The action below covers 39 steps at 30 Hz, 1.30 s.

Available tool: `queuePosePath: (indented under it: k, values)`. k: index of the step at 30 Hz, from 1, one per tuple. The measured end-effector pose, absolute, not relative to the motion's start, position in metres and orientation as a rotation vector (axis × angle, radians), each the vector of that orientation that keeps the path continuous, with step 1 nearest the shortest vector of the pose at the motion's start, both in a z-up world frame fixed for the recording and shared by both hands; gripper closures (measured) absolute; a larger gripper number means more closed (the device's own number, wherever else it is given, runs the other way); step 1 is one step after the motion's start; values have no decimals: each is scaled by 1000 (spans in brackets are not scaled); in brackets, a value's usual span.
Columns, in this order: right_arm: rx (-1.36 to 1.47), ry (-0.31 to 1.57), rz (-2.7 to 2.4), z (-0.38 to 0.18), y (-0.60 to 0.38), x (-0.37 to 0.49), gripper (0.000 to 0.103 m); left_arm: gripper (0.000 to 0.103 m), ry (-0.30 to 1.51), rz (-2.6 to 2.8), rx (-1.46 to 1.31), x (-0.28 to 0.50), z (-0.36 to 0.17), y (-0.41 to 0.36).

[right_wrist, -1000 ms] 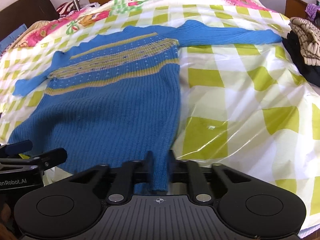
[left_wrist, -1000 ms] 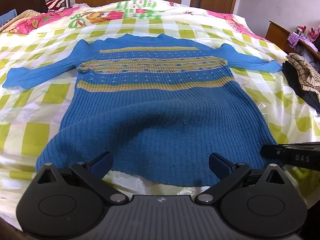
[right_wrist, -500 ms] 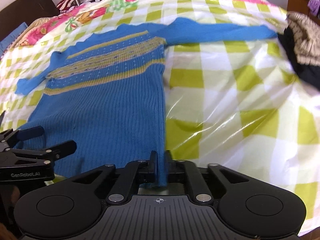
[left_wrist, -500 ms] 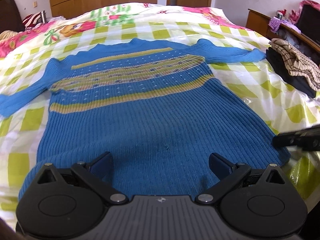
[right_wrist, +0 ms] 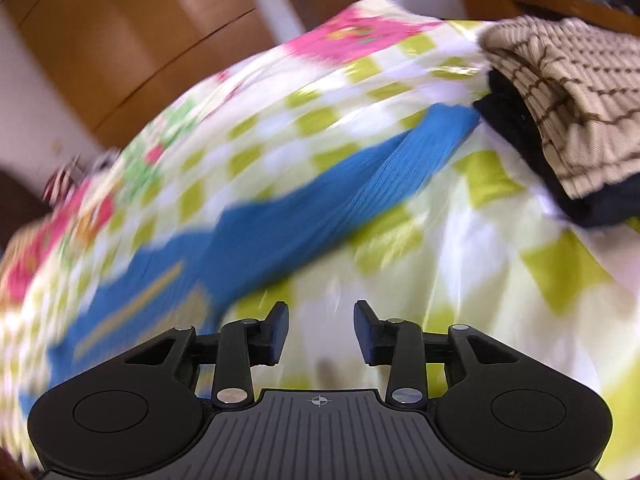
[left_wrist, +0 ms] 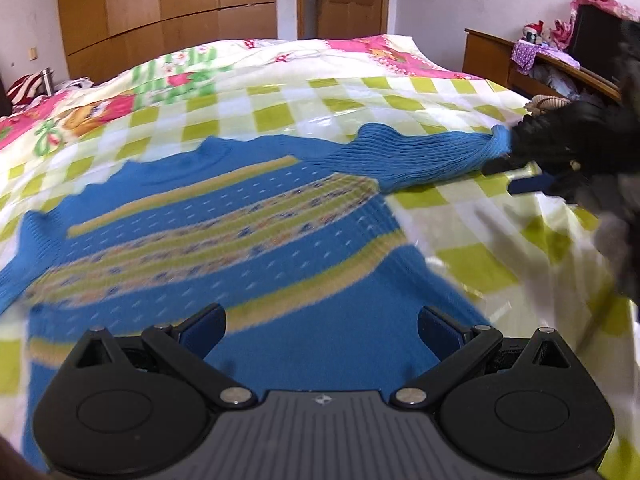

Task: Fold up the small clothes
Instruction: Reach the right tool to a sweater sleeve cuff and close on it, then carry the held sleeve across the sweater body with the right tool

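left tongs [left_wrist: 321,330]: spread wide, nothing between the fingers; they hover over the lower body of the blue sweater [left_wrist: 224,248].
sweater: lies flat, front up, on the checked bedspread [left_wrist: 472,264], collar away from me, hem toward me.
sleeve [left_wrist: 416,156]: stretches off to the right from the shoulder, long axis nearly level across the bed, cuff at its far right end.
right tongs [right_wrist: 320,330]: released; the jaws have just been opening and nothing sits between them, only bedspread showing in the gap.
sleeve from the right tongs: up and ahead, slanting from lower left to upper right, cuff near the folded pile [right_wrist: 568,112] at the bed's edge.
nearer hand: in the left view my right tongs sit just beside the cuff, so the right hand is much the closer one.
next move, my guess: pinch the cuff with the right tongs and carry the sleeve leftward across the chest.
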State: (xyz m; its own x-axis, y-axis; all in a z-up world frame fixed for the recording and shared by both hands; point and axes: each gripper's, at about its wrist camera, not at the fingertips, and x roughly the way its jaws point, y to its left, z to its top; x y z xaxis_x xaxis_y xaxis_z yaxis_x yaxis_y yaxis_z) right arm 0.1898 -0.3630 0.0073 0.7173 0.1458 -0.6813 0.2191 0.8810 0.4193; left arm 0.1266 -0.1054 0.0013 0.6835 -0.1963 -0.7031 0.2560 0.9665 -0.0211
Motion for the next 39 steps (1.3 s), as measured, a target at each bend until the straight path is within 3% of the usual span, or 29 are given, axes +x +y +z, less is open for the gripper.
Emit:
queuePosePath:
  k: [10, 12, 13, 16, 19, 21, 23, 29, 35, 39]
  values:
    - [593, 656, -243, -25, -391, 277, 67, 0, 809, -307, 67, 159, -24, -130]
    - [600, 651, -259, -26, -394, 283, 75, 0, 816, -312, 69, 157, -26, -131]
    - [592, 651, -263, -25, -394, 283, 88, 0, 814, -313, 72, 155, -26, -130]
    - [606, 640, -251, -22, -399, 282, 95, 0, 796, -307, 64, 153, -23, -124]
    - [600, 592, -226, -11, -400, 276, 95, 0, 790, -292, 46, 157, -22, -117]
    - [583, 605, -208, -8, -397, 281, 88, 0, 795, -284, 40, 159, -22, -113]
    - [559, 641, -224, -12, -394, 291, 87, 0, 794, -279, 32, 158, -21, -108]
    - [559, 617, -255, -6, -385, 308, 94, 0, 782, -271, 3, 148, -14, -83]
    - [84, 419, 115, 59, -255, 276, 94, 0, 756, -228, -28, 125, 0, -42]
    - [-315, 375, 512, 49, -139, 234, 94, 0, 763, -183, -40, 104, 0, -15]
